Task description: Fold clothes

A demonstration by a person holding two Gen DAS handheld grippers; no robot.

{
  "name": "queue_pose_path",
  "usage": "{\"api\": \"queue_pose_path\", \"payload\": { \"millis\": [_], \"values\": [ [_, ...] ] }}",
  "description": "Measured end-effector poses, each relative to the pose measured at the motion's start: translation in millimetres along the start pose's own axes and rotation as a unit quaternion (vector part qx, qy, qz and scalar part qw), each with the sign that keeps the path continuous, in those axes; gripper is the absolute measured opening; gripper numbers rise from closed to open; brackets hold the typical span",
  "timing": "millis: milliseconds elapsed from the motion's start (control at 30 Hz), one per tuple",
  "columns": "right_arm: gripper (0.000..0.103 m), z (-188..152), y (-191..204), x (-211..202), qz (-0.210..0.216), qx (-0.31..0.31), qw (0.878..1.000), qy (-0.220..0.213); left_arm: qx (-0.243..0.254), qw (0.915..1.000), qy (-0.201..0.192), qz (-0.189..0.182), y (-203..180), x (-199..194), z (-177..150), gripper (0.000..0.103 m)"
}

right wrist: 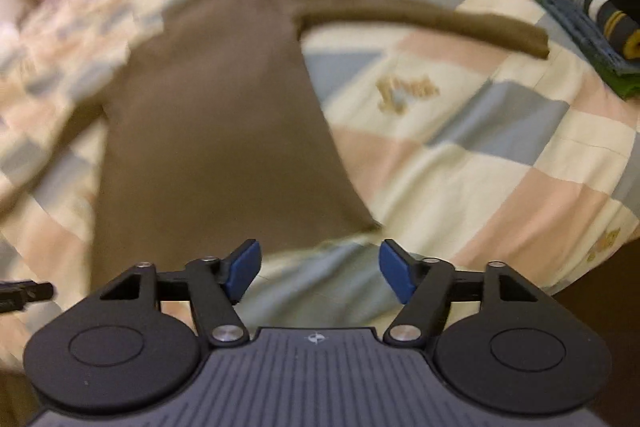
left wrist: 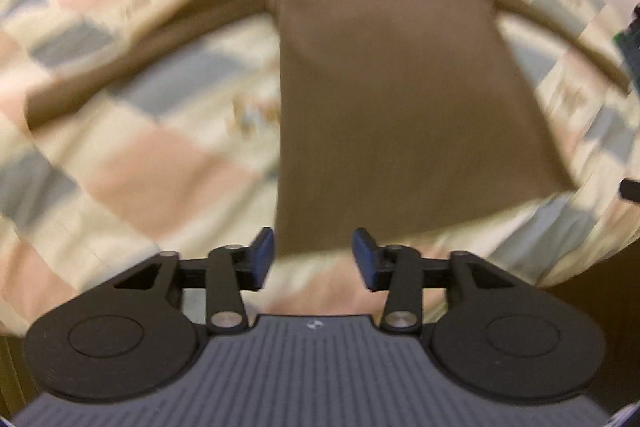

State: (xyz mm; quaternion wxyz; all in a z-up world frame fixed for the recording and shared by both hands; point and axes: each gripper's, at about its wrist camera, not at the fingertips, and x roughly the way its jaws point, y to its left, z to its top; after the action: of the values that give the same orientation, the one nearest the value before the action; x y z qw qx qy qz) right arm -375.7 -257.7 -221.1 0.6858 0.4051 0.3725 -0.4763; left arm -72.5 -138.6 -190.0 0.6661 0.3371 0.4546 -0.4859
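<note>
A brown long-sleeved top lies flat on a checked quilt, its collar far from me and both sleeves spread out to the sides. My left gripper hangs open above the hem's near left corner, with nothing between its blue pads. In the right wrist view the same top fills the left half, one sleeve reaching right. My right gripper is open above the quilt just in front of the hem's right corner, and holds nothing.
A stack of folded clothes sits at the quilt's far right edge. The bed's near edge drops into dark floor at the lower right. A black part of the other gripper shows at the left edge.
</note>
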Motion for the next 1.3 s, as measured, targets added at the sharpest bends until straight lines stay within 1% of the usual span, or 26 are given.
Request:
{"api": "queue_pose_path", "payload": {
  "millis": [67,133,267,367,533,633,767,933,1067,1233,1300],
  "values": [
    [0.071,4,15,-27,0.016,0.010,1.000,-0.017,0.002,0.9996,-0.026,0.004,0,-27,13,0.051],
    [0.076,8,29,-52,0.028,0.015,0.999,-0.031,-0.001,0.9990,-0.042,0.012,-2,-48,26,0.060],
    [0.082,10,45,-82,0.034,0.004,0.998,-0.049,-0.003,0.9973,-0.069,0.024,-10,-80,38,0.061],
    [0.086,15,55,-96,0.036,-0.007,0.998,-0.057,-0.012,0.9965,-0.079,0.022,-16,-98,35,0.061],
    [0.091,15,65,-107,0.050,-0.039,0.996,-0.055,-0.029,0.9953,-0.089,0.027,-28,-119,26,0.064],
    [0.093,10,62,-114,0.056,-0.059,0.995,-0.051,-0.037,0.9949,-0.087,0.034,-40,-127,18,0.065],
    [0.096,8,47,-124,0.054,-0.076,0.995,-0.041,-0.046,0.9943,-0.089,0.035,-62,-137,10,0.068],
    [0.099,9,31,-133,0.062,-0.107,0.992,-0.037,-0.059,0.9929,-0.095,0.042,-85,-143,2,0.072],
    [0.100,10,21,-134,0.067,-0.131,0.989,-0.027,-0.076,0.9917,-0.090,0.051,-101,-146,-5,0.074],
    [0.100,11,6,-132,0.068,-0.154,0.986,-0.008,-0.092,0.9905,-0.082,0.062,-117,-147,-14,0.079],
    [0.101,10,-1,-132,0.072,-0.159,0.985,-0.001,-0.095,0.9903,-0.078,0.065,-123,-147,-18,0.080]
  ]
}}
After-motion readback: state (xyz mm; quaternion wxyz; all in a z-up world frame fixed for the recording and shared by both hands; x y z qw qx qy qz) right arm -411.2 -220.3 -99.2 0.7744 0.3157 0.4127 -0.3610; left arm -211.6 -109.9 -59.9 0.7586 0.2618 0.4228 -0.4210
